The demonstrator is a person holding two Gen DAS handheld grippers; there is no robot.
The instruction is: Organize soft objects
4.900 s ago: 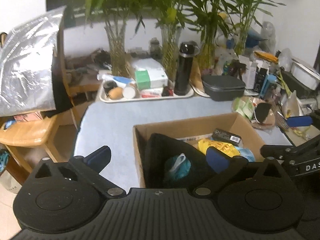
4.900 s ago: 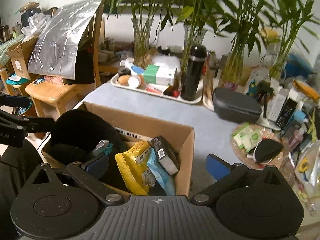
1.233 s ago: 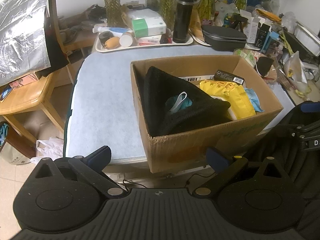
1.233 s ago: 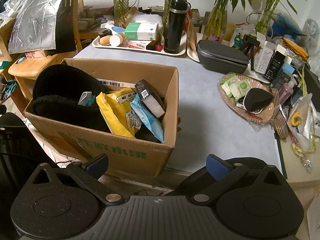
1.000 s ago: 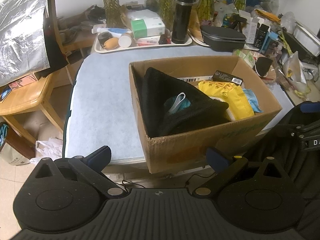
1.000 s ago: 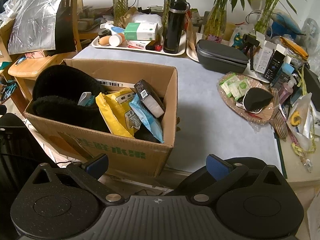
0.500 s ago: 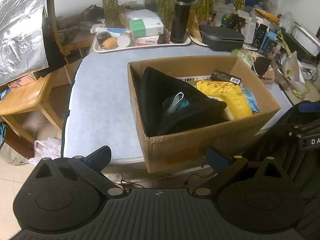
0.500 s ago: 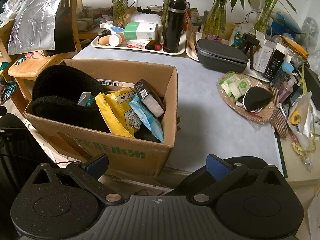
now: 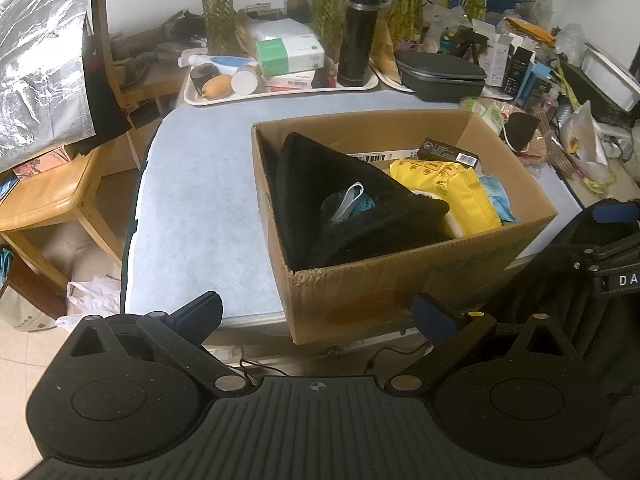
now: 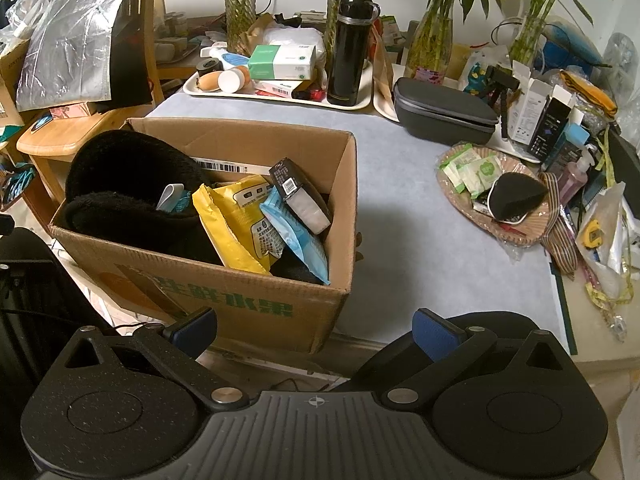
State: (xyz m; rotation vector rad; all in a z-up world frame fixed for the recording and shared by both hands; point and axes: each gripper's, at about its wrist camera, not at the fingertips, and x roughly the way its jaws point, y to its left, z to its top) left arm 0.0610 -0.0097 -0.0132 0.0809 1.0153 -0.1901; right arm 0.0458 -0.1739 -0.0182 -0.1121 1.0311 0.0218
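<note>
A cardboard box (image 9: 384,292) (image 10: 240,304) stands at the near edge of the grey-blue table (image 9: 200,200). It holds a black fuzzy cloth (image 9: 344,184) (image 10: 128,184) with a teal item (image 9: 348,206) on it, a yellow pouch (image 9: 444,188) (image 10: 236,224), a light blue pack (image 10: 296,240) and a small black box (image 10: 296,196). My left gripper (image 9: 318,316) is open and empty, below and in front of the box. My right gripper (image 10: 314,330) is open and empty, in front of the box's right corner.
A white tray (image 10: 276,96) with a black flask (image 10: 350,48), a green-white tissue box (image 10: 282,62) and jars stands at the back. A grey case (image 10: 444,112), a woven mat (image 10: 492,208) with packets, glass vases and a wooden chair (image 9: 44,196) surround the table.
Both grippers have pulled back and risen from over the box to a spot in front of the table edge. In the last second they drifted only slightly. Both stay open.
</note>
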